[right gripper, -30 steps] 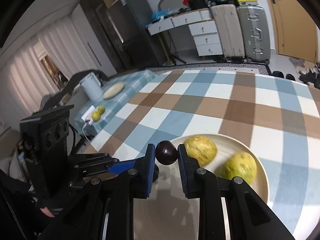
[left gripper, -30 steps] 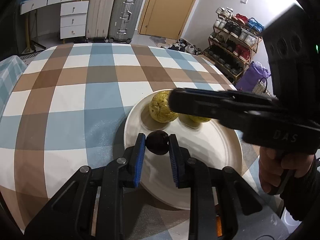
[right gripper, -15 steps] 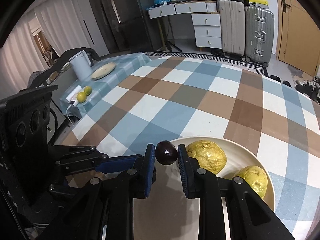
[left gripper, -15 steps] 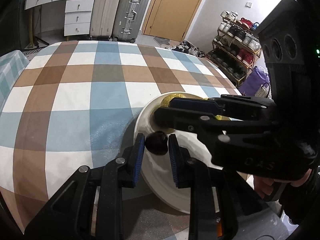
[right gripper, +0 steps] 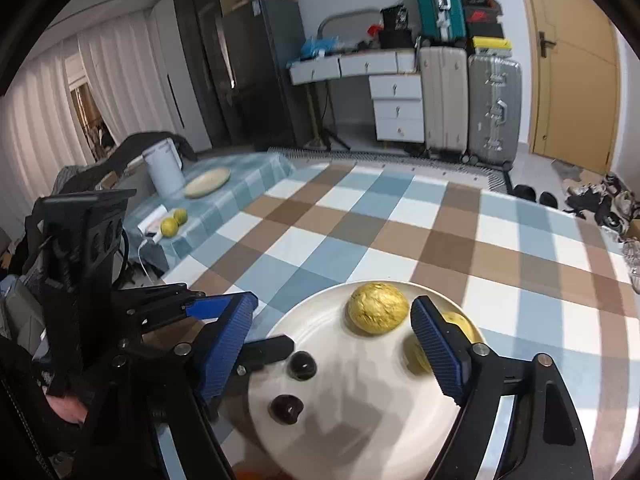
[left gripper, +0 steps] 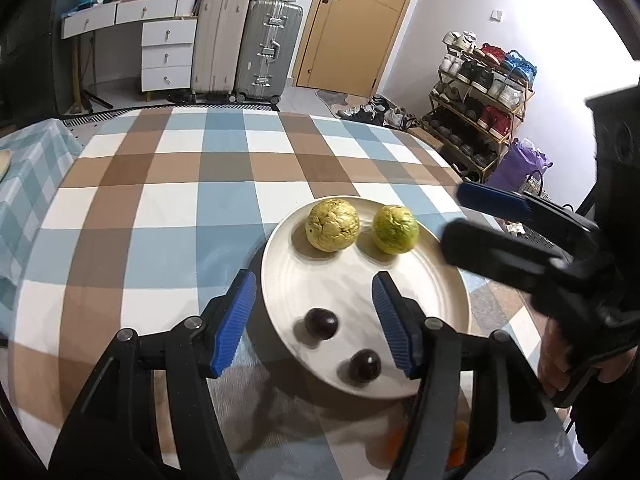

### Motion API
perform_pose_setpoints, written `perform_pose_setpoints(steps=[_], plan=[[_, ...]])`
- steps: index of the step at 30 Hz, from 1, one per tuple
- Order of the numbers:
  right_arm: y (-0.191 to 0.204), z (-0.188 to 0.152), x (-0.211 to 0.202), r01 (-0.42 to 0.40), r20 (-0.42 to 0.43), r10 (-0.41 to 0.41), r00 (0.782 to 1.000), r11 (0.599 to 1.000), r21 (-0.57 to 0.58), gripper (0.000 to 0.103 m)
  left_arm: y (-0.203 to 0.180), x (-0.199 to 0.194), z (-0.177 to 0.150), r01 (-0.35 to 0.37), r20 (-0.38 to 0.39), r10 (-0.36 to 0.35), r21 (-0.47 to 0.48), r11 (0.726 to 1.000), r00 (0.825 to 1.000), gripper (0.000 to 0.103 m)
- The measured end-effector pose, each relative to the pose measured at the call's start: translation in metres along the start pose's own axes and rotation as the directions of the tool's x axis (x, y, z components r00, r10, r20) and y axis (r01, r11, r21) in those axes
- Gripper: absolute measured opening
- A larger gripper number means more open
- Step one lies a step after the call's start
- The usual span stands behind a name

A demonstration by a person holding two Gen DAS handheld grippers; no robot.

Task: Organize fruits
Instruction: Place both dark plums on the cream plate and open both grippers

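Fruits of two kinds lie on a round, cream, glazed plate with faint concentric ridges: two small, dark, glossy, nearly round ones at the near edge, and two larger yellow-green ones with wrinkled, matt skin at the far edge. The nearer dark fruit and the second dark fruit lie apart, neither touched by a pad. Being almost spherical, none of the four shows a clear long axis or a way it points. The wrinkled yellow fruit sits just beside the greener fruit, without touching as far as can be seen.

The left gripper has just been opening; its ribbed blue pads stand wide on black plastic arms, the dark fruits lying loose on the plate below them. The right gripper has likewise just been opening and stands wider still, holding nothing; in its view one pad hides part of the greener fruit.

The plate rests on a tablecloth checked in brown, blue and white, soft and slightly creased at the near edge. Beyond the table stand two hard-shell suitcases, white drawers, a tan wooden door and a loaded shoe rack. To the left, a lower table under blue checked cloth bears two more yellow-green fruits.
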State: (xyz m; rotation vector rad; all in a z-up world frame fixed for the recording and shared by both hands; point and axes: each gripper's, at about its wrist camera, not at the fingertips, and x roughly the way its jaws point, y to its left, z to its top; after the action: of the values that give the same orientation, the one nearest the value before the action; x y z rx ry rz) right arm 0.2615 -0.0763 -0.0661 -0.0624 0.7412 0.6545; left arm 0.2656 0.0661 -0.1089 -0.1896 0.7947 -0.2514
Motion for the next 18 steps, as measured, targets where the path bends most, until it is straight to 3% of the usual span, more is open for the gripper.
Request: perform_pose_setpoints(steps=[4, 8, 12, 14, 18], plan=[[-0.002, -0.014, -0.035, 0.023, 0.057, -0.025, 0.998, 0.999, 0.037, 0.086, -0.006, -0.021, -0.009, -0.018, 0.014, 0.018, 0.0, 1.0, 1.0, 0.064], [-0.003, -0.031, -0.065, 0.033, 0.09, -0.041, 0.995, 0.996, 0.085, 0.087, -0.015, -0.042, -0.02, -0.032, 0.028, 0.032, 0.0, 0.999, 0.999, 0.074], [-0.001, -0.049, -0.091, 0.048, 0.118, -0.063, 0.991, 0.991, 0.122, 0.095, -0.028, -0.065, -0.034, -0.052, 0.049, 0.051, 0.011, 0.999, 0.997, 0.082], [0.001, -0.058, -0.102, 0.051, 0.122, -0.069, 0.99, 0.989, 0.139, 0.101, -0.035, -0.075, -0.043, -0.083, 0.056, 0.082, 0.01, 0.996, 0.995, 0.083], [0.007, -0.08, -0.12, 0.048, 0.113, -0.065, 0.991, 0.987, 0.152, 0.102, -0.045, -0.091, -0.058, -0.134, 0.065, 0.133, 0.009, 0.991, 0.989, 0.088]])
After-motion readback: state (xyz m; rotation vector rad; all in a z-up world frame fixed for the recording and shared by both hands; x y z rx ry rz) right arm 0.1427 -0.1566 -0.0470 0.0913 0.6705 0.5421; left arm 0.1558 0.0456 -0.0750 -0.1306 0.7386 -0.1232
